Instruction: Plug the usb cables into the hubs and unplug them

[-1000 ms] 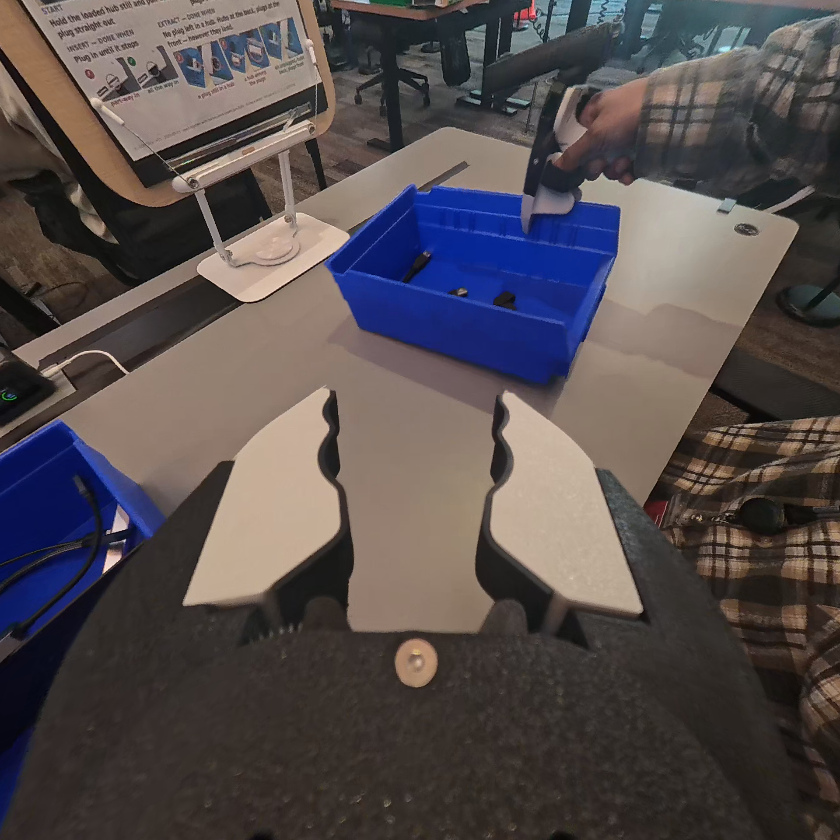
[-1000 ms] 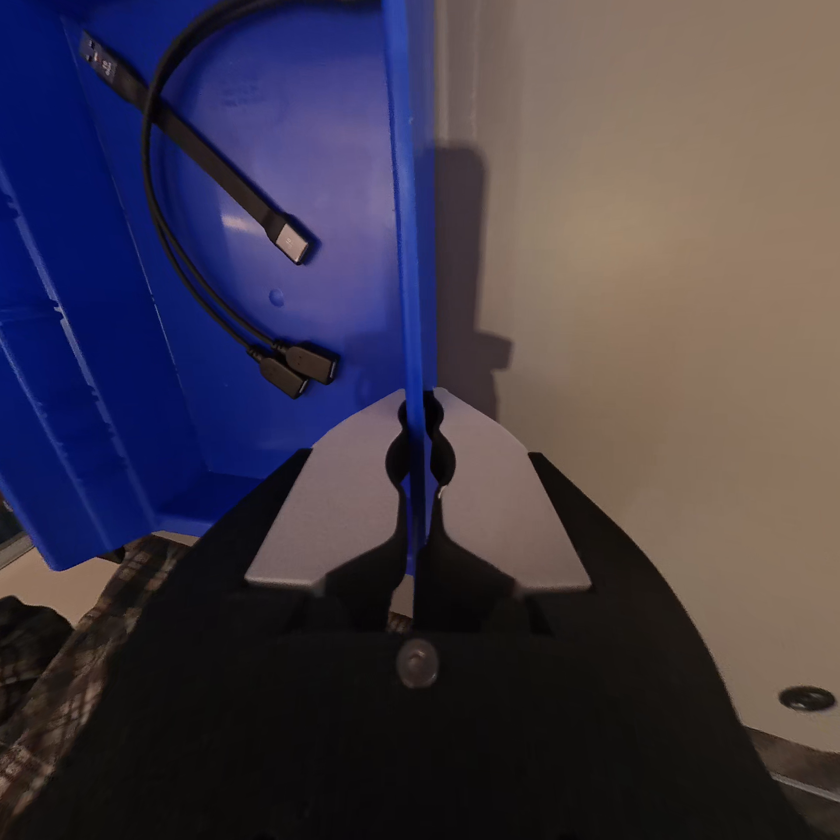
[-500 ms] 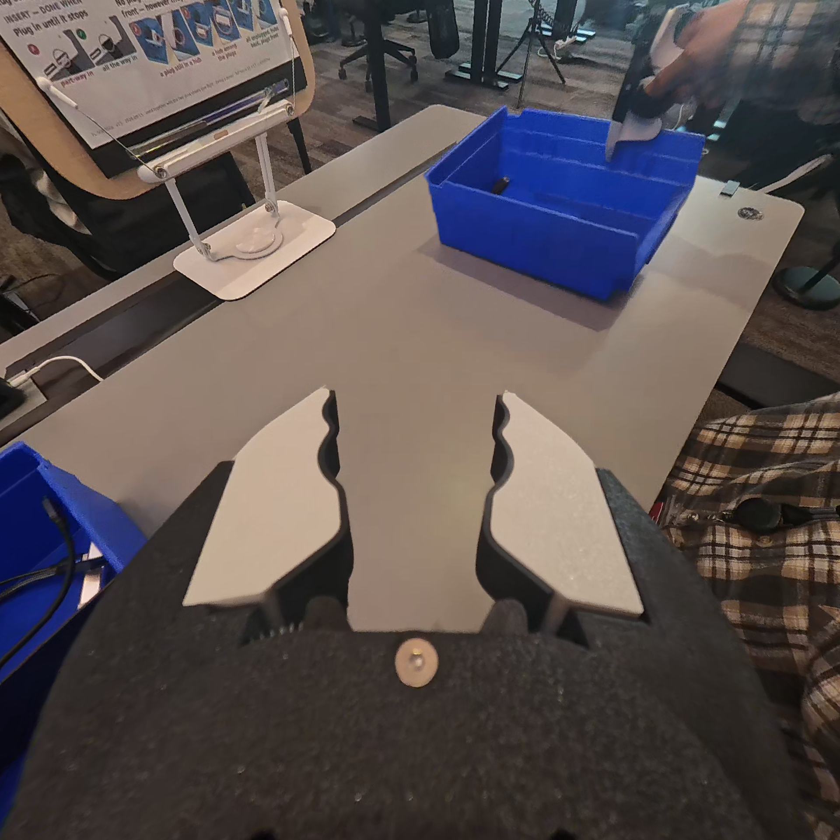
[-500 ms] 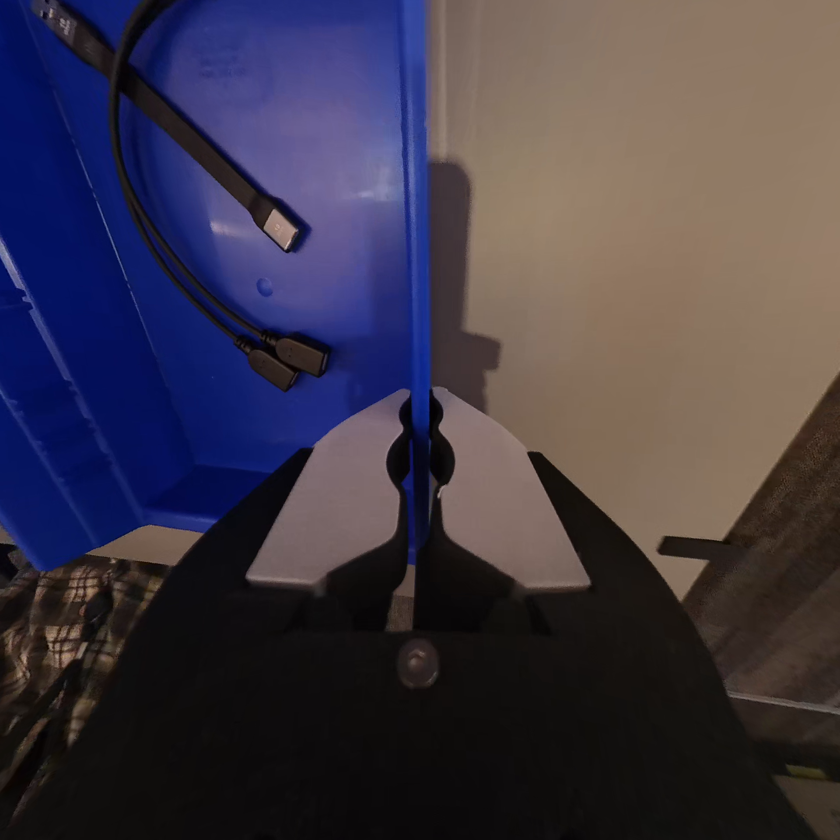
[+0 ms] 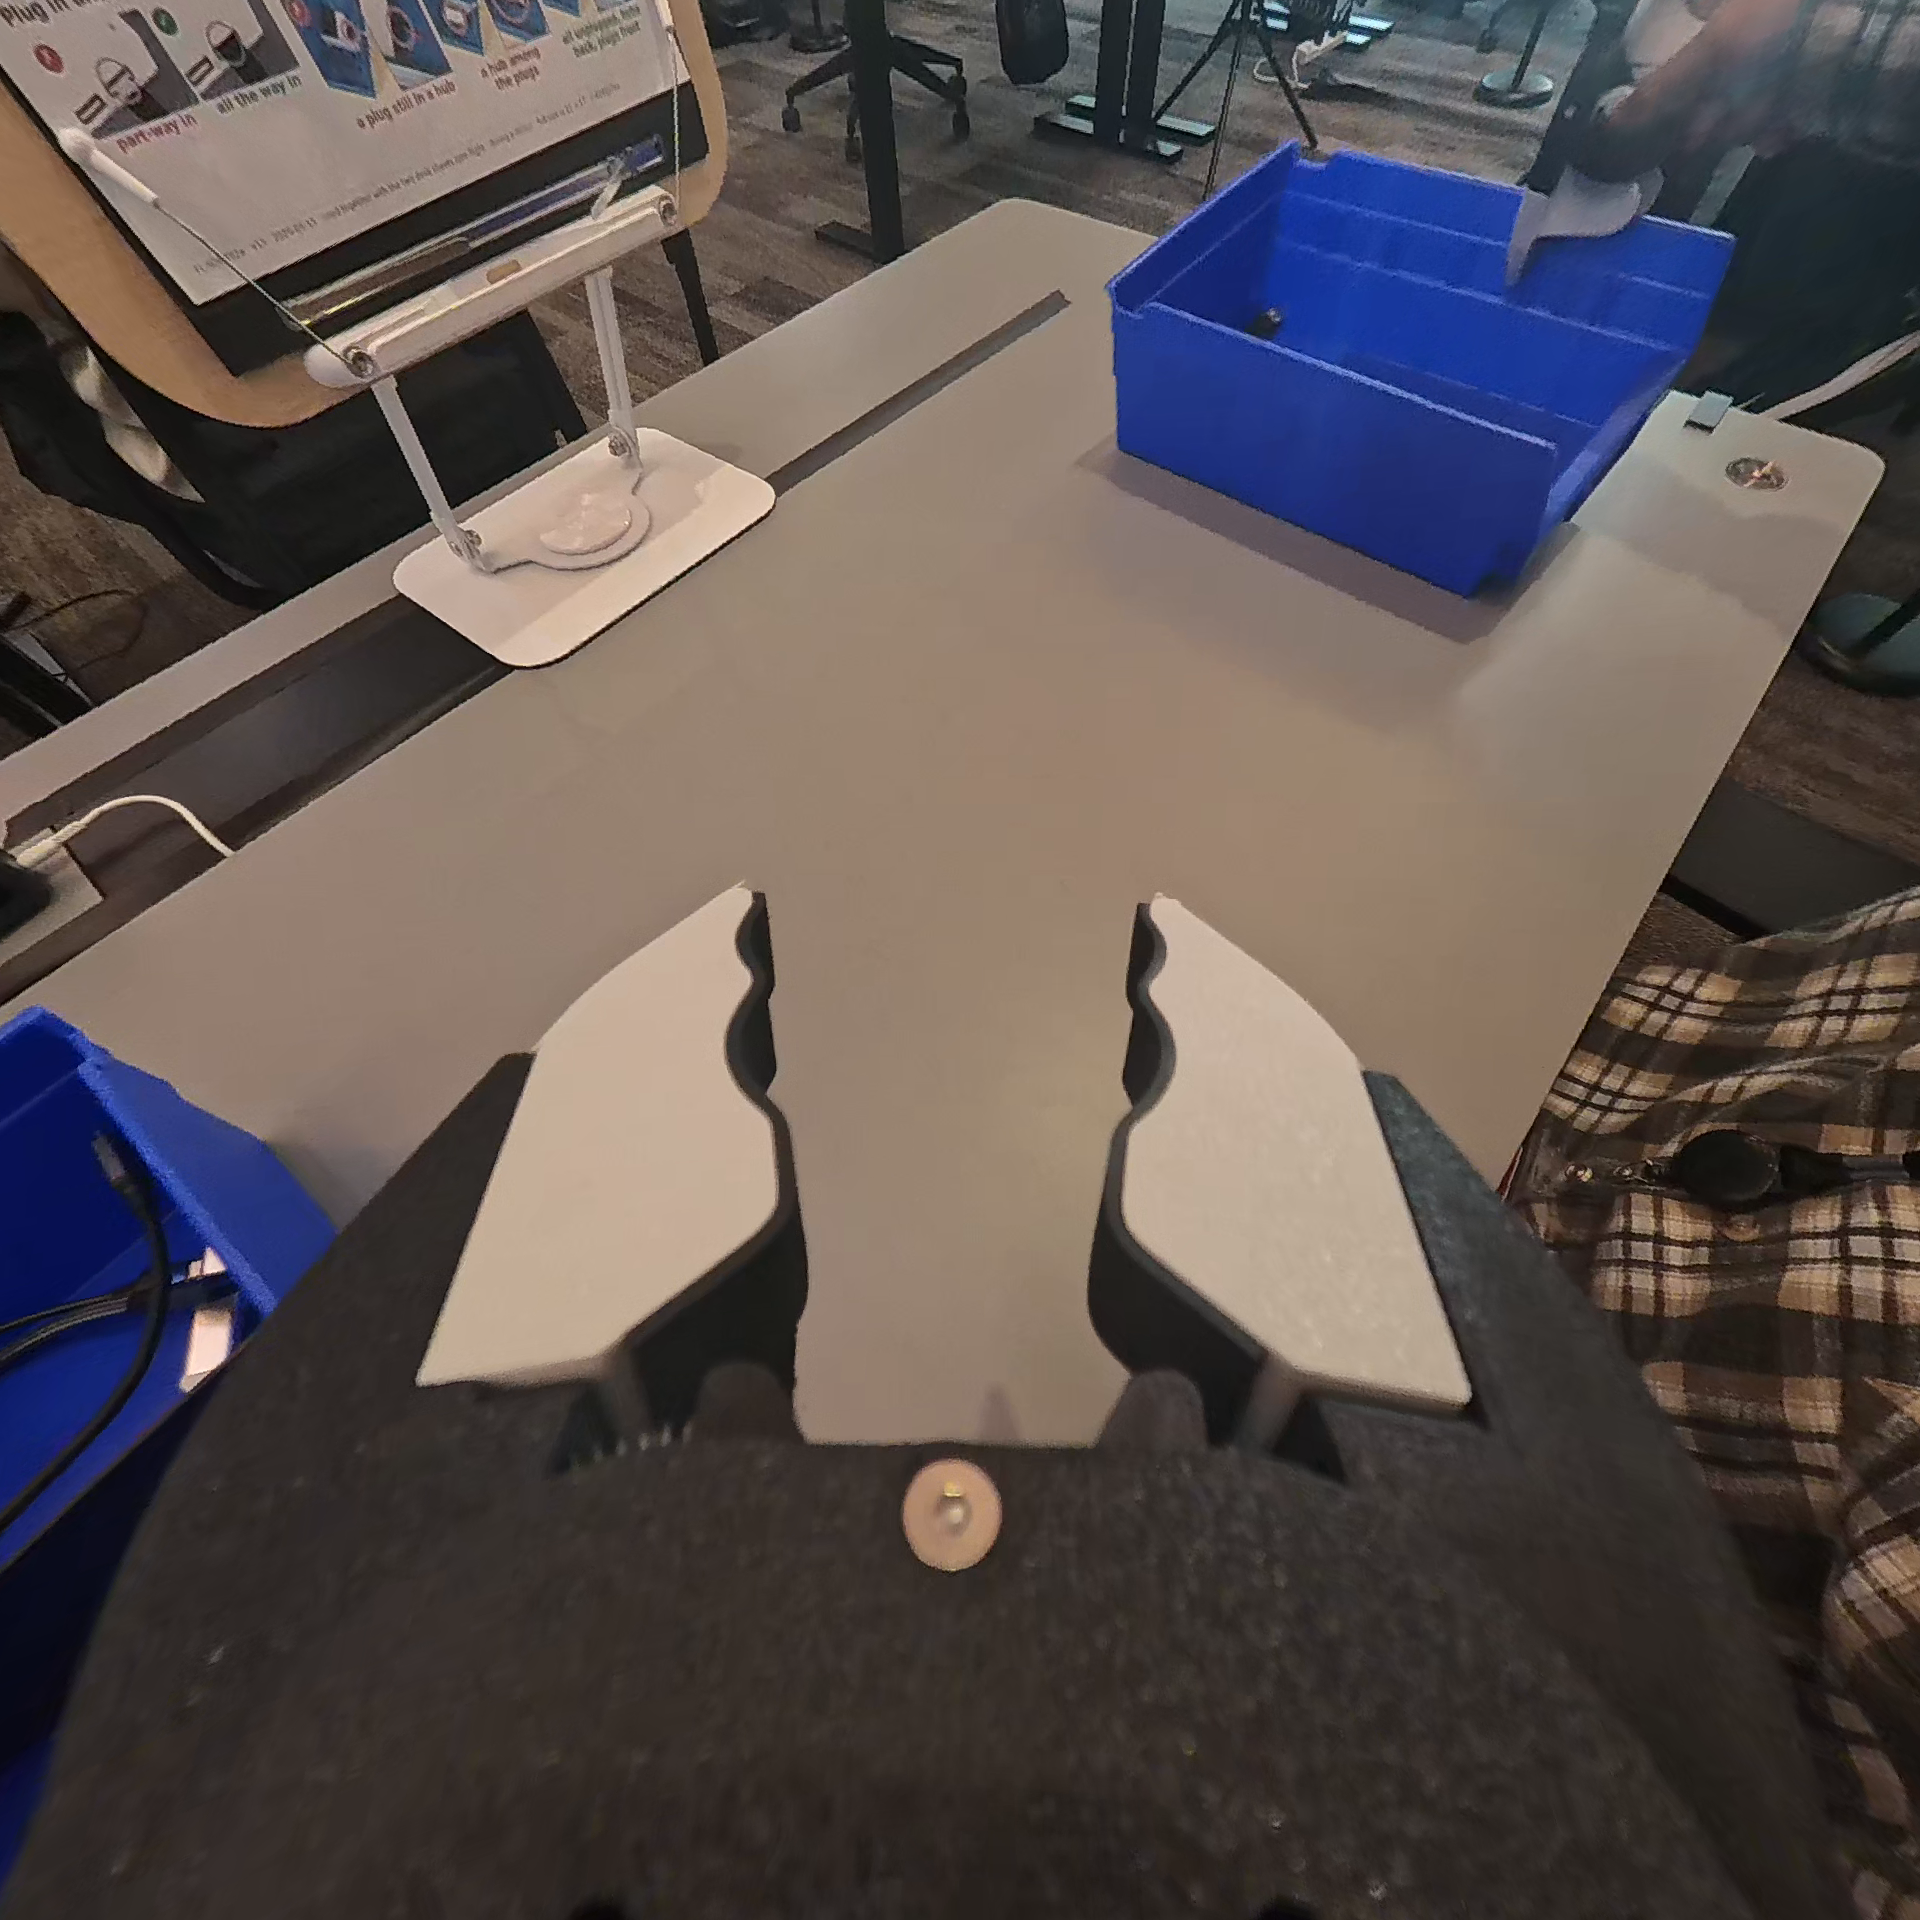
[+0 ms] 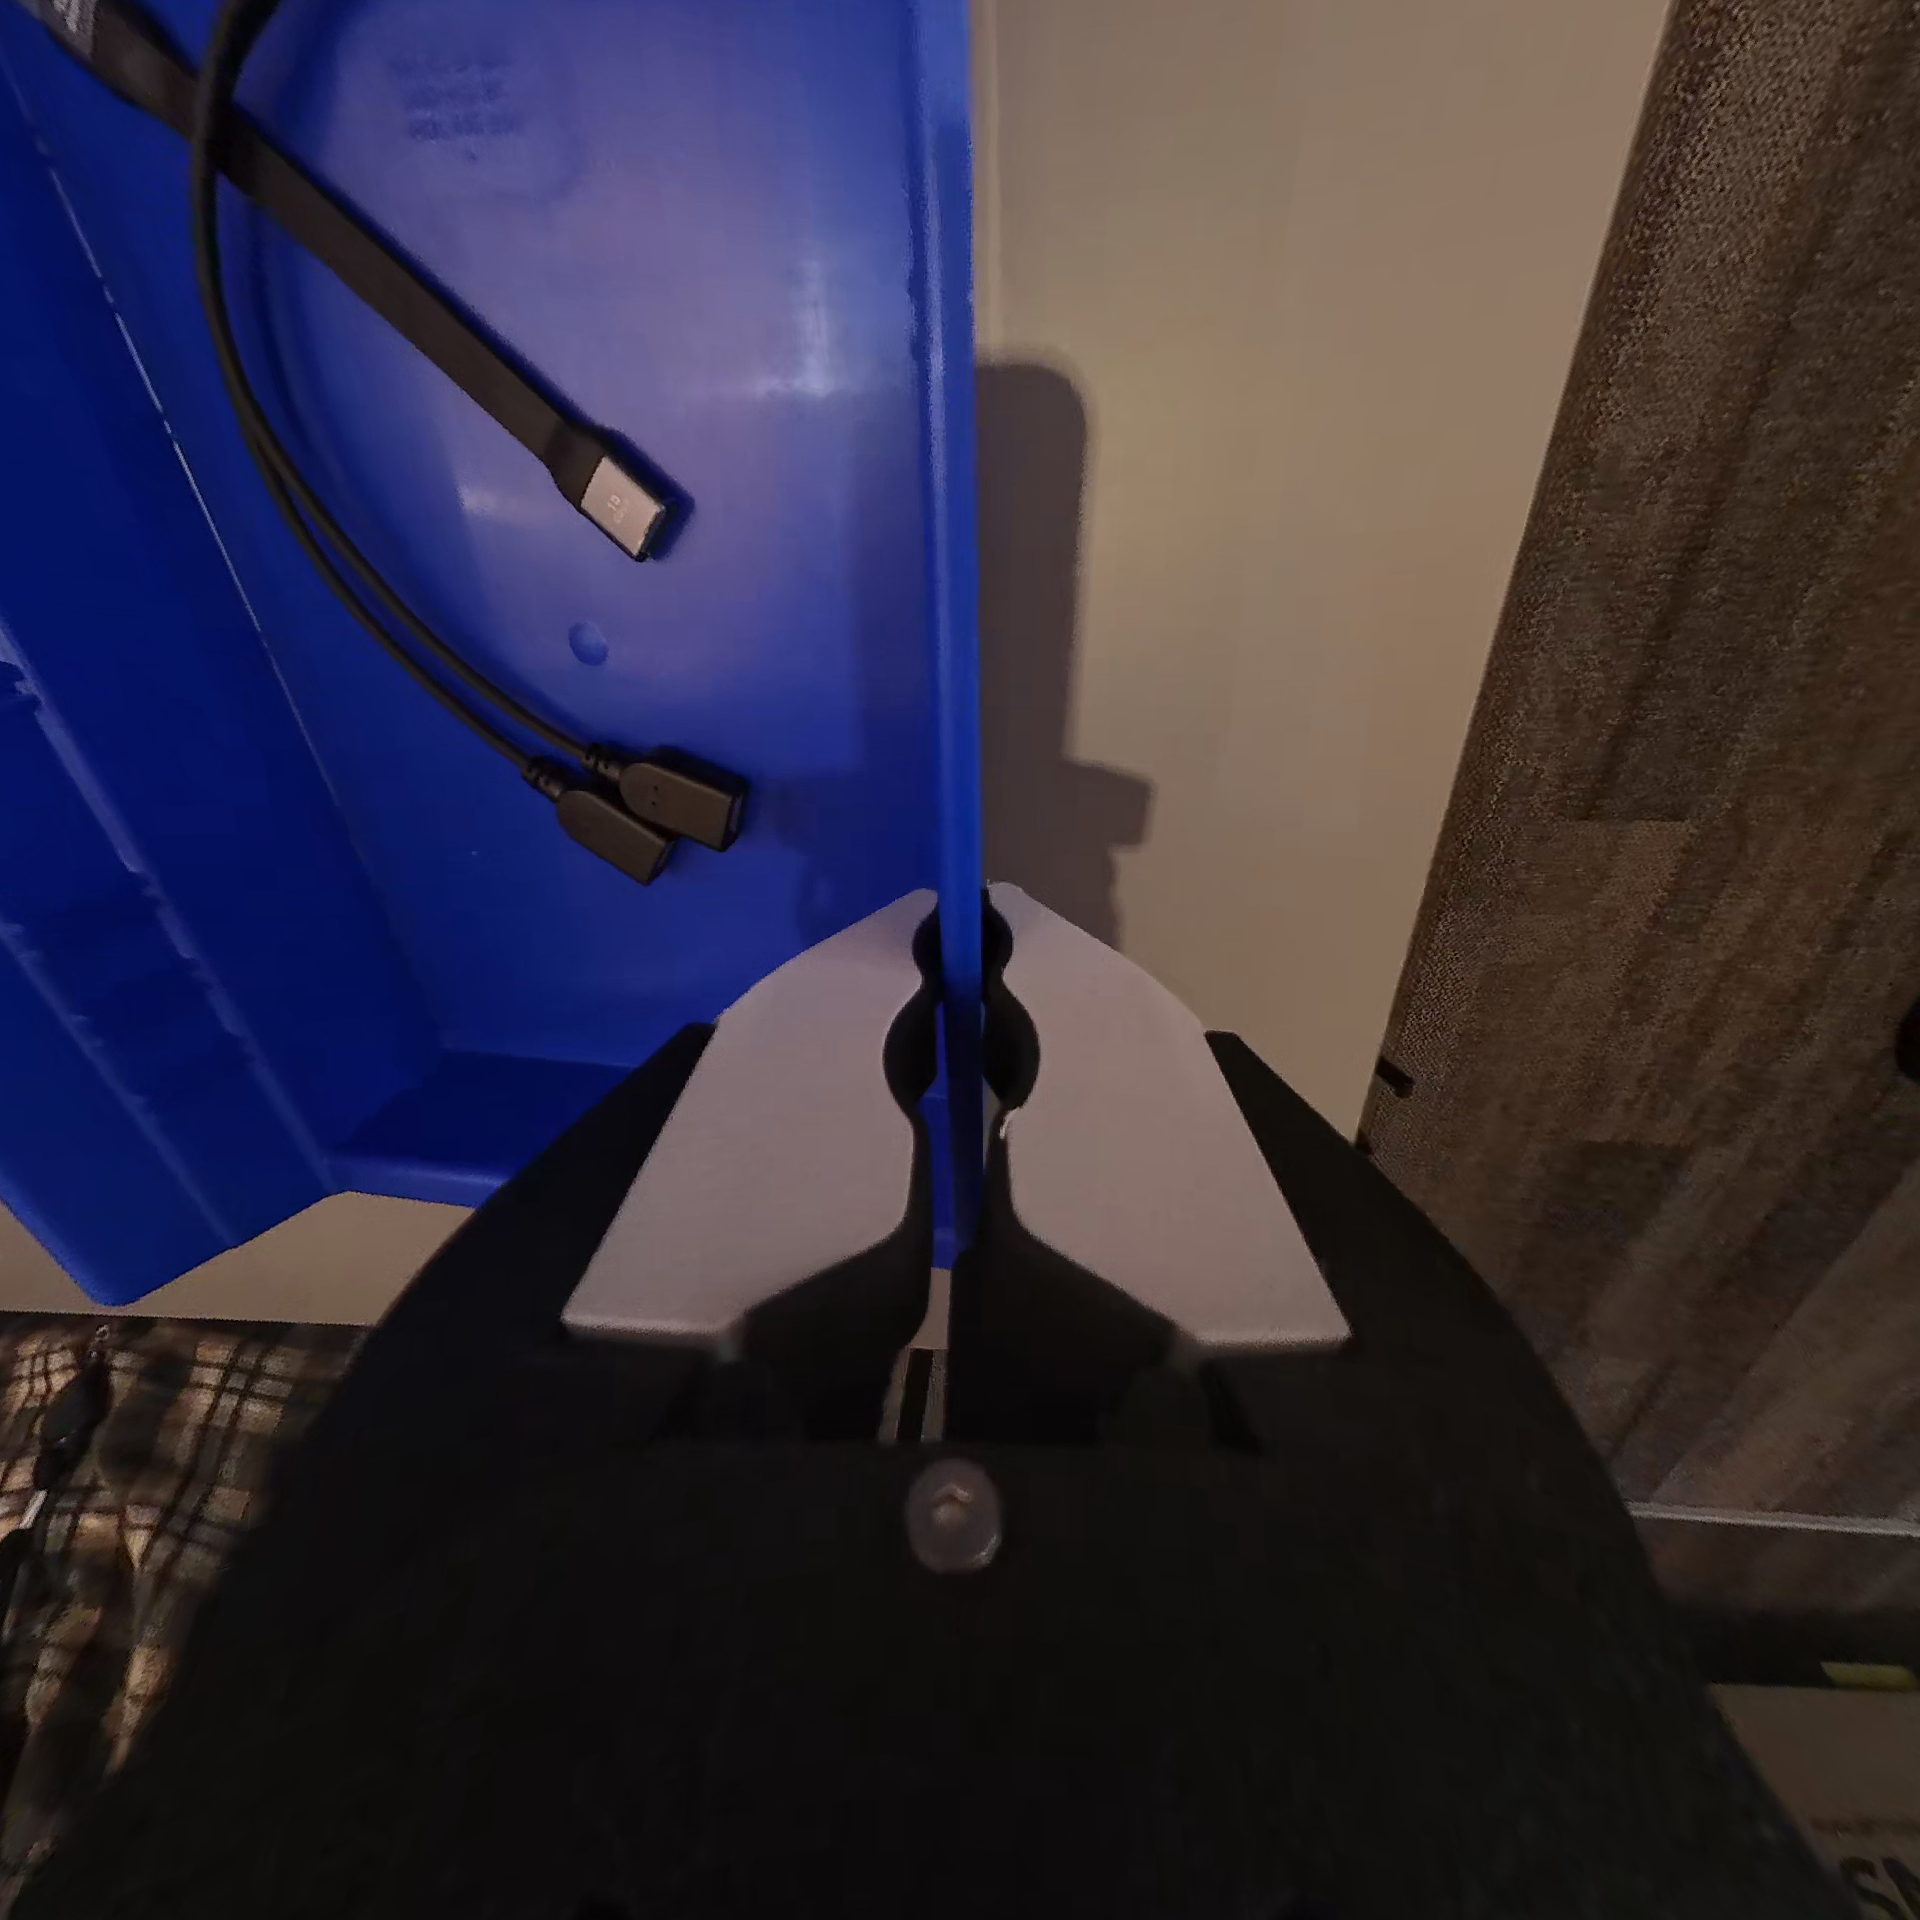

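My right gripper (image 6: 958, 902) is shut on the side wall of a blue bin (image 6: 951, 520). Inside that bin lie a flat black USB cable with a silver plug (image 6: 621, 514) and a thin black cable ending in two black sockets (image 6: 665, 816). In the left wrist view the same bin (image 5: 1340, 457) stands at the table's far right corner, with the right gripper (image 5: 1558, 223) on its far wall. My left gripper (image 5: 951, 914) is open and empty above the grey table (image 5: 935, 707). A second blue bin (image 5: 94, 1226) with black cables is at the left.
A white stand (image 5: 587, 540) holding an instruction sheet (image 5: 343, 94) stands at the table's back left. A white cable (image 5: 135, 816) runs at the left edge. A plaid sleeve (image 5: 1745, 1195) lies at the right. The table's right edge (image 6: 1455, 623) is close to the held bin.
The right gripper has dragged the blue bin across the table toward its far right corner. The left gripper has stayed open and drawn back slightly.
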Motion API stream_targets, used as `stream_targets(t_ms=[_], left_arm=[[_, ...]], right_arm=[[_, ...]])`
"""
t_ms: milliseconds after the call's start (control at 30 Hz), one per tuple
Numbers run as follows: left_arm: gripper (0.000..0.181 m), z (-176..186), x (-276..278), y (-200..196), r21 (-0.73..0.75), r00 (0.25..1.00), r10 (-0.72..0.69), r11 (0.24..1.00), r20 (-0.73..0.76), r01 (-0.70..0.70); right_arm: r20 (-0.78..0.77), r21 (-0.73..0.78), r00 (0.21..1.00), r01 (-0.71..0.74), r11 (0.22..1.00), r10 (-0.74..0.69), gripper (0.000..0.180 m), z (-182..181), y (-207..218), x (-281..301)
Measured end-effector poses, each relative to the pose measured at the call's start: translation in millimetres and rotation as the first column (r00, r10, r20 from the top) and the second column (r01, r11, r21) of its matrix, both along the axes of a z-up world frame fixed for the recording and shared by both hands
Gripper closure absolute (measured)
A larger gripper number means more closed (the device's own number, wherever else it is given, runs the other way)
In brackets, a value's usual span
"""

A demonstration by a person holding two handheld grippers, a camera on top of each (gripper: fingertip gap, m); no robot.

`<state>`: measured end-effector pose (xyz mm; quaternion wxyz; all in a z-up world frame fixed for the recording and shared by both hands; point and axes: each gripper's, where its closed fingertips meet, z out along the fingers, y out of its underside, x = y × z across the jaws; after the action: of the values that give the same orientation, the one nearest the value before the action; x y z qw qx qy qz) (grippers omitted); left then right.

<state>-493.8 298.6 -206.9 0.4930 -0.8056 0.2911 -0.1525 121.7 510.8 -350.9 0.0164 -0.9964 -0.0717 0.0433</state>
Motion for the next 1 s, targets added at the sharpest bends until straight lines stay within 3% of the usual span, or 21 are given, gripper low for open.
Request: stream_targets(t_ms=[1000], left_arm=[[0.116,-6,-14,-4,-0.001,0.999,0.027,1.0,0.024,-0.027]], right_arm=[[-0.003,-0.027,0.999,0.041,0.999,-0.041,0.177,-6,-6,48]])
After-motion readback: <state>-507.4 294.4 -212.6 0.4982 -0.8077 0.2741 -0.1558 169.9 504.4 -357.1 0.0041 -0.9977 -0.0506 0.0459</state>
